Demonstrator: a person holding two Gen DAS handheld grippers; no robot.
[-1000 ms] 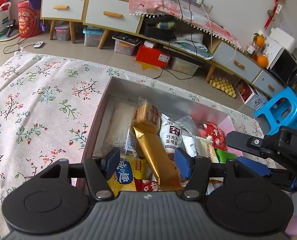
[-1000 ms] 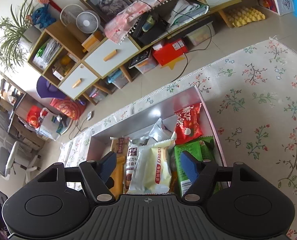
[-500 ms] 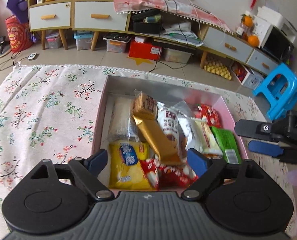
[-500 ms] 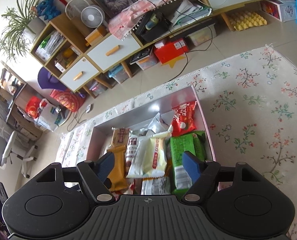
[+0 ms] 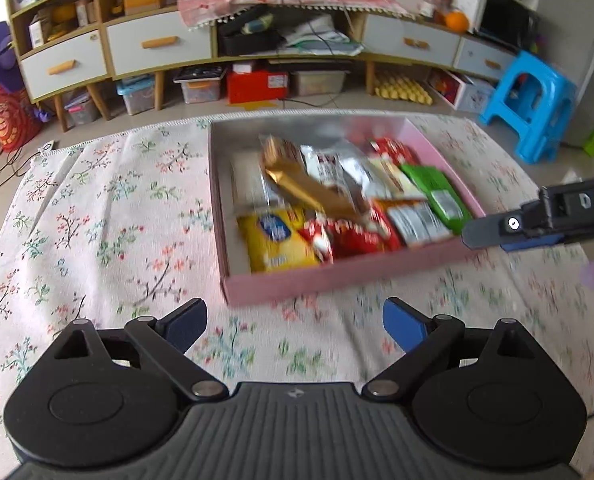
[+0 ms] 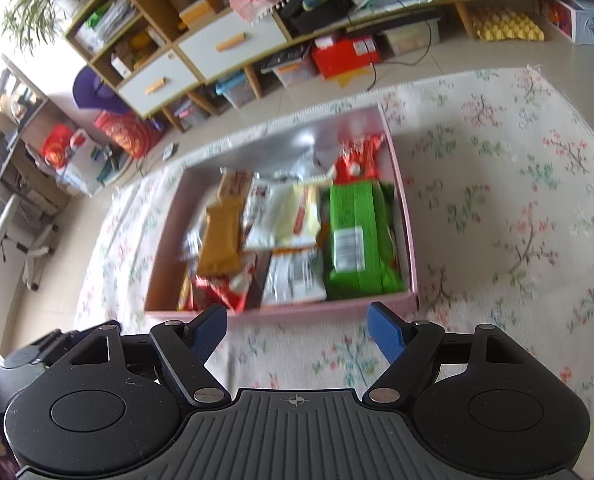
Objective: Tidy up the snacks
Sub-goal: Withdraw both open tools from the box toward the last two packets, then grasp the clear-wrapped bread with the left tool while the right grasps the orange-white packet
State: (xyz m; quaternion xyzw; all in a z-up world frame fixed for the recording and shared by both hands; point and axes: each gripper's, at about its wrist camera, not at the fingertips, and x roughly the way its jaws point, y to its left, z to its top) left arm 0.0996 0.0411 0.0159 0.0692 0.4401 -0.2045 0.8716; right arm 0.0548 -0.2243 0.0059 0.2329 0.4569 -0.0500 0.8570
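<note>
The left tool (image 5: 295,325) hangs with its blue fingers spread wide and nothing between them, above the floral cloth (image 5: 109,216) that covers the worktop. The right tool (image 6: 297,326) is likewise spread wide and empty, poised just short of the near wall of the pink box (image 6: 411,240).

In the left wrist view the pink box (image 5: 317,280) lies at about 12 o'clock from the left tool, a little apart from its fingertips, with a silvery inner lining on its far wall. The snacks sit inside it. A yellow packet (image 5: 275,242) lies in the near corner at 11 o'clock, and red wrappers (image 5: 349,236) lie just beside it, touching its edge. A gold bar (image 5: 311,190) lies tilted across the middle, resting on other packets. A green packet (image 5: 437,196) lies along the box's wall at 1 o'clock, with a white-and-silver packet (image 5: 415,222) just beside it. Blur softens the print, so no labels can be read.

In the right wrist view the green packet (image 6: 357,236) fills the box's side at 12 to 1 o'clock, barcode up. A cream packet (image 6: 297,216) lies beside it at 12 o'clock, the gold bar (image 6: 221,240) at 11 o'clock, and a red packet (image 6: 357,158) at the far end.

The right tool (image 5: 509,226) also shows in the left wrist view at 3 o'clock, close by the box's corner. A blue stool (image 5: 525,100) stands on the floor beyond, at 2 o'clock.
</note>
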